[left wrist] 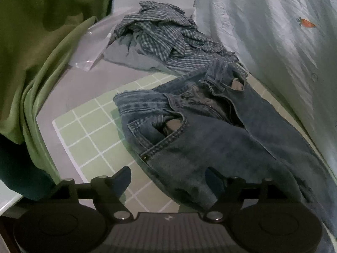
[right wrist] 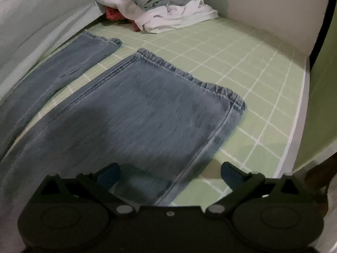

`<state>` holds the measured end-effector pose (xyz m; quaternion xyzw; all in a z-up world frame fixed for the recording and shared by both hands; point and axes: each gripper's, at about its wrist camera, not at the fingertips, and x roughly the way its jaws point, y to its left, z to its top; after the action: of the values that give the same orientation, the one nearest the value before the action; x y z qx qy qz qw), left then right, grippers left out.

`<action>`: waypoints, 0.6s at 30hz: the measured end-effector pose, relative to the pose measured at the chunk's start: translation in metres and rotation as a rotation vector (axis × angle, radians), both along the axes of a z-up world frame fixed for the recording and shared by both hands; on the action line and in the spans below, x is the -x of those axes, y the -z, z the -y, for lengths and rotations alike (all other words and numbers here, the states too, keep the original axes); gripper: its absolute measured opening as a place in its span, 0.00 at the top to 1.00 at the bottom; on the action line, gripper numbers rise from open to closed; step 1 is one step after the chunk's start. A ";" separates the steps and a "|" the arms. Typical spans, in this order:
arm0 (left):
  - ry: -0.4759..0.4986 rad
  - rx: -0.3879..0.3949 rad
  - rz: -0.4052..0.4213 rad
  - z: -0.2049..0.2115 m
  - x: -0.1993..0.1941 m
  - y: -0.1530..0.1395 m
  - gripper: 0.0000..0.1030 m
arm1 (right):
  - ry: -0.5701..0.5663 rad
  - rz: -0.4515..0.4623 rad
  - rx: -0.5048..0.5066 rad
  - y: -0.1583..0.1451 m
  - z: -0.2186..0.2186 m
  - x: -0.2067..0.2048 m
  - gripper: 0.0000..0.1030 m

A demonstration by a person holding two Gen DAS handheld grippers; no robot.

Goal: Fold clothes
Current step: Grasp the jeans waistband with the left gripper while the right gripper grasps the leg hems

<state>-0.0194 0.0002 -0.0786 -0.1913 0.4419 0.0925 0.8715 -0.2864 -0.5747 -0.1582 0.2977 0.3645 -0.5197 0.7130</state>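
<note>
Jeans (left wrist: 210, 139) laid out flat, unfolded, on green grid mat (right wrist: 242, 63) on worktop (left wrist: 69, 84): waist at one end, legs (right wrist: 147, 109) apart toward folded stack (right wrist: 164, 6) at far corner. Checked shirt (left wrist: 164, 40) crumpled beyond waistband, so folding partway at best. Left tool (left wrist: 168, 177), right tool (right wrist: 170, 171) both spread, gripping nothing; no readable writing.

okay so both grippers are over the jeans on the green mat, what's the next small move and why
Probably lower both open grippers and pinch the near edge of the jeans: the left gripper by the hip below the waistband, the right gripper on the near leg. The jeans lie spread flat, legs apart on the grid mat, and neither gripper holds fabric, so a lengthwise fold looks next.
</note>
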 end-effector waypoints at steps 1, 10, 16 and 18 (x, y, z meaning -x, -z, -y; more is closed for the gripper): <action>-0.010 0.008 -0.004 -0.002 -0.003 0.002 0.22 | 0.006 -0.003 0.003 0.000 0.001 -0.001 0.00; -0.076 -0.003 -0.049 -0.030 -0.045 0.022 0.16 | 0.094 -0.016 0.026 0.002 0.011 -0.008 0.00; -0.169 0.062 -0.061 -0.063 -0.068 0.038 0.16 | 0.159 -0.018 0.002 0.001 0.019 -0.012 0.00; -0.169 0.077 -0.060 -0.062 -0.070 0.038 0.16 | 0.175 -0.010 -0.011 0.000 0.022 -0.012 0.00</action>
<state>0.0504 0.0624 -0.1166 -0.2585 0.4532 0.1541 0.8391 -0.2747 -0.5966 -0.1581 0.3299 0.3435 -0.5793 0.6615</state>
